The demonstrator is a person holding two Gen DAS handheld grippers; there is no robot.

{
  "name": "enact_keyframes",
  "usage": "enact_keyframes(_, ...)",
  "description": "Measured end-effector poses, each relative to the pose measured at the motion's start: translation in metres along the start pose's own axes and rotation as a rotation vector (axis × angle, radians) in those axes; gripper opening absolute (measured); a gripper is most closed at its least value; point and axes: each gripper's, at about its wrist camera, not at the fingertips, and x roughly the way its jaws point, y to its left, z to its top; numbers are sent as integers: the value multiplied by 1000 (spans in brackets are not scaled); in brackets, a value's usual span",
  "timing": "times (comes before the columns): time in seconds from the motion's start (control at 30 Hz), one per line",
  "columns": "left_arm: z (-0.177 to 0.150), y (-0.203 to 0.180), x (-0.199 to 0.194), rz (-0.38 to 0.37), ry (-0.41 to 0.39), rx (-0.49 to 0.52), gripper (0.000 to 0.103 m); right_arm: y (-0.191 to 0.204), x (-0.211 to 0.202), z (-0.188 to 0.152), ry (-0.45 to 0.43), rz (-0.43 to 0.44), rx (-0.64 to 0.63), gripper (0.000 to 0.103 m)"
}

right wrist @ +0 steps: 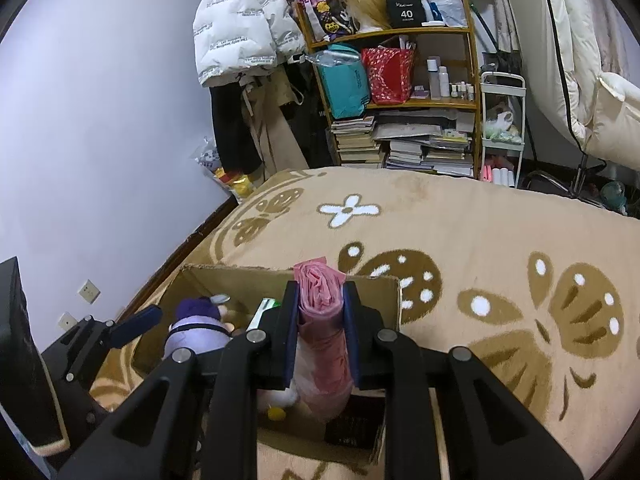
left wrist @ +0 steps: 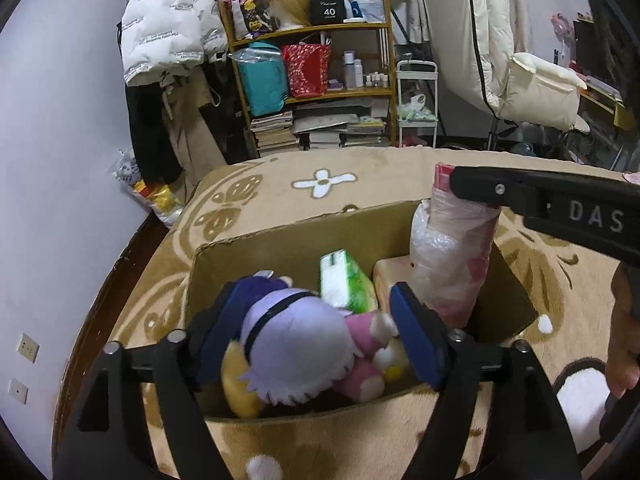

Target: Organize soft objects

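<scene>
A: Left view: the left gripper [left wrist: 316, 336] has its fingers [left wrist: 416, 344] apart around the plush doll [left wrist: 296, 356] in the box [left wrist: 256, 256]; lifting carelessly could snag it.

B: Right view: the right gripper [right wrist: 320, 336] is clamped on the pink roll [right wrist: 322, 336] above the box; freed, it may topple.

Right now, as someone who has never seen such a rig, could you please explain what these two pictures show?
A person holds two hand-held grippers, each with a camera looking along its fingers. In the left one's view, the left gripper stands open around a purple-haired plush doll lying in a cardboard box on a beige butterfly-patterned blanket. A green tissue pack also lies inside. In the other view, the right gripper is shut on a pink roll of plastic bags, standing it upright in the same box.
</scene>
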Motion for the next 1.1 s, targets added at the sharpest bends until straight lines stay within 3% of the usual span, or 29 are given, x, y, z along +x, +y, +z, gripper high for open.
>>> enact_keyframes(0.17, -2, 13, -15, 46, 2, -32, 92, 7, -11, 2, -6, -3, -22, 42)
enact_keyframes(0.3, -4, 26, -29, 74, 2, -54, 95, 13, -22, 4, -17, 1, -27, 68)
enact_keyframes(0.43, -5, 38, -46, 106, -5, -77, 97, 17, -29, 2, -16, -6, -31, 85)
enact_keyframes(0.57, -10, 53, -66, 138, -15, -110, 99, 22, -41, -2, -21, -26, -42, 93)
enact_keyframes(0.63, -12, 60, -78, 156, -24, -114, 99, 25, -50, -3, -30, -33, -45, 103)
enact_keyframes(1.1, -31, 83, -160, 238, -112, -127, 101, 35, -124, -17, -114, -86, -41, 103)
